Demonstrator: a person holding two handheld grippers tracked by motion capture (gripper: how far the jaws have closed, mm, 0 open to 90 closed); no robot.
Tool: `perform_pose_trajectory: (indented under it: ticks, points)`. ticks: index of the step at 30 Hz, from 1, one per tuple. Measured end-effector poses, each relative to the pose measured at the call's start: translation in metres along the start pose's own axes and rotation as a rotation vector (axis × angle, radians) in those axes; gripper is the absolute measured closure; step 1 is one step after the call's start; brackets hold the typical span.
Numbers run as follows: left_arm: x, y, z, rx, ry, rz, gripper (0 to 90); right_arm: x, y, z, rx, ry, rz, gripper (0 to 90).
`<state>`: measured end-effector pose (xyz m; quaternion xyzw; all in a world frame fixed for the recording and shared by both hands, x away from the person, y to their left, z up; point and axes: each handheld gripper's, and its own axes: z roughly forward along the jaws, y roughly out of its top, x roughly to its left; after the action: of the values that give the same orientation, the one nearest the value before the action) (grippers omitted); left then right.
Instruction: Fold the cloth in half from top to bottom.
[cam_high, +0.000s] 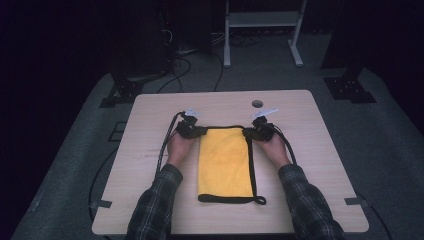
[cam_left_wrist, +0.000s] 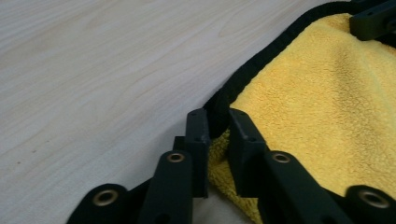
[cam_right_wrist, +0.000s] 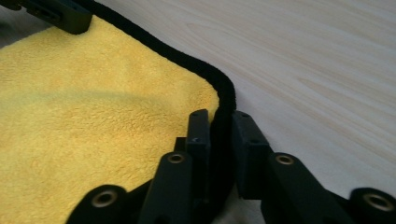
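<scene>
A yellow towel (cam_high: 225, 162) with a black hem lies folded on the wooden table (cam_high: 150, 150), its long side running away from me. My left gripper (cam_high: 196, 131) is shut on the towel's far left corner; its pads pinch the black hem (cam_left_wrist: 219, 114). My right gripper (cam_high: 251, 132) is shut on the far right corner, with the hem (cam_right_wrist: 223, 119) squeezed between its pads. In the left gripper view the other gripper's jaw shows at the towel's opposite corner, and likewise in the right gripper view. The towel (cam_left_wrist: 322, 107) (cam_right_wrist: 93, 126) puckers slightly at both corners.
A small round hole (cam_high: 257, 103) sits in the table beyond the towel. A hanging loop (cam_high: 260, 200) sticks out at the towel's near right corner. Cables trail from both grippers across the table. A white frame (cam_high: 262, 30) stands on the floor behind.
</scene>
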<state>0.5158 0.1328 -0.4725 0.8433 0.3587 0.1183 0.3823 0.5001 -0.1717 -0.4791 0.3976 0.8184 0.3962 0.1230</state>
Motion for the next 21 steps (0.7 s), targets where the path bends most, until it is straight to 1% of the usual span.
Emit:
perform_pose_trajectory:
  ticks: [3, 5, 7, 8, 12, 16, 19, 21]
  points:
    - [-0.002, 0.001, -0.001, 0.005, 0.010, 0.010, 82.1, -0.001, 0.001, 0.000, 0.006, 0.011, 0.011, 82.3]
    - [-0.003, 0.001, -0.002, -0.003, 0.020, 0.021, 82.7, 0.000, 0.002, 0.000, 0.014, 0.008, 0.019, 82.6]
    - [-0.003, 0.004, -0.008, -0.020, 0.020, 0.026, 82.8, -0.001, 0.002, -0.002, 0.002, -0.001, 0.002, 82.7]
    - [-0.003, 0.005, -0.010, -0.031, 0.019, 0.027, 82.8, -0.002, 0.003, -0.005, -0.014, 0.006, 0.006, 82.7]
    - [-0.003, 0.011, -0.026, -0.084, 0.005, 0.031, 82.7, 0.000, 0.010, -0.016, -0.054, 0.020, 0.000, 82.7]
    - [-0.007, 0.017, -0.041, -0.097, -0.015, 0.051, 82.6, 0.003, 0.014, -0.027, -0.084, 0.037, -0.020, 82.6]
    - [-0.012, 0.016, -0.051, -0.109, -0.033, 0.062, 82.6, 0.005, 0.015, -0.034, -0.098, 0.056, -0.029, 82.5]
    - [-0.014, 0.016, -0.057, -0.109, -0.046, 0.074, 82.7, 0.007, 0.016, -0.038, -0.106, 0.075, -0.027, 82.5]
